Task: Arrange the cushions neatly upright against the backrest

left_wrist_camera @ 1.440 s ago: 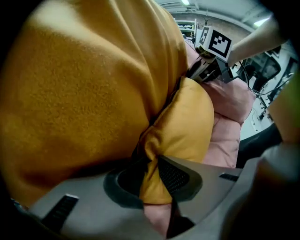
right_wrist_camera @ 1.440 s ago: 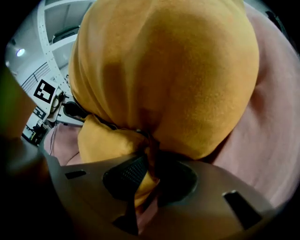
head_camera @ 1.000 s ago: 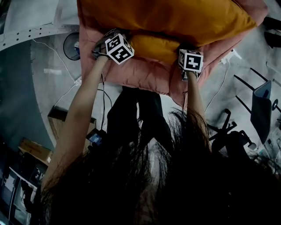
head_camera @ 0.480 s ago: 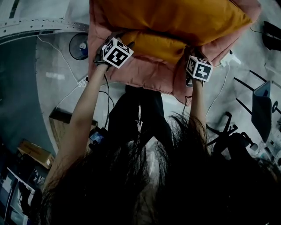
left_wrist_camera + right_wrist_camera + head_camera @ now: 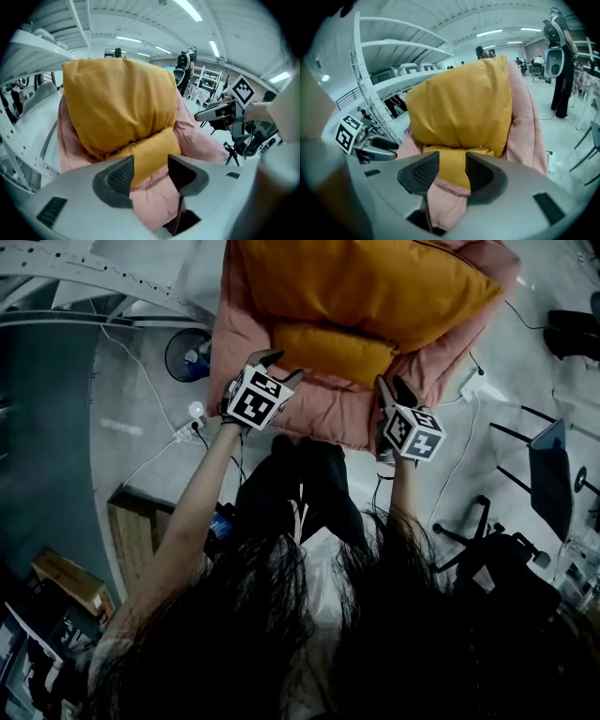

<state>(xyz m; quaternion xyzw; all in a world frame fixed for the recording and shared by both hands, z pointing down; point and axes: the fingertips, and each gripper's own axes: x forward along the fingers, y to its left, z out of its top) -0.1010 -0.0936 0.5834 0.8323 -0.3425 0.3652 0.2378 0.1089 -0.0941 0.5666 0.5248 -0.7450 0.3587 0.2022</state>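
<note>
A large mustard cushion (image 5: 366, 287) stands upright against the backrest of a pink padded chair (image 5: 328, 407). A smaller mustard cushion (image 5: 333, 351) lies across the seat in front of it. My left gripper (image 5: 279, 367) hovers at the seat's front left edge, open, with nothing between its jaws. My right gripper (image 5: 394, 390) hangs at the front right edge, also open and empty. In the left gripper view the jaws (image 5: 151, 171) frame the small cushion (image 5: 150, 152) from a short way off. The right gripper view's jaws (image 5: 452, 173) frame the small cushion (image 5: 452, 164) and the pink seat edge (image 5: 445, 206).
A floor fan (image 5: 192, 354), a power strip (image 5: 194, 412) and cables lie left of the chair. A wooden box (image 5: 141, 521) is at lower left; a dark office chair (image 5: 553, 465) stands right. White shelving (image 5: 379, 84) and a standing person (image 5: 560, 61) are behind.
Both grippers have opened and drawn back from the small cushion and seat edge toward me. The cushions stay on the chair.
</note>
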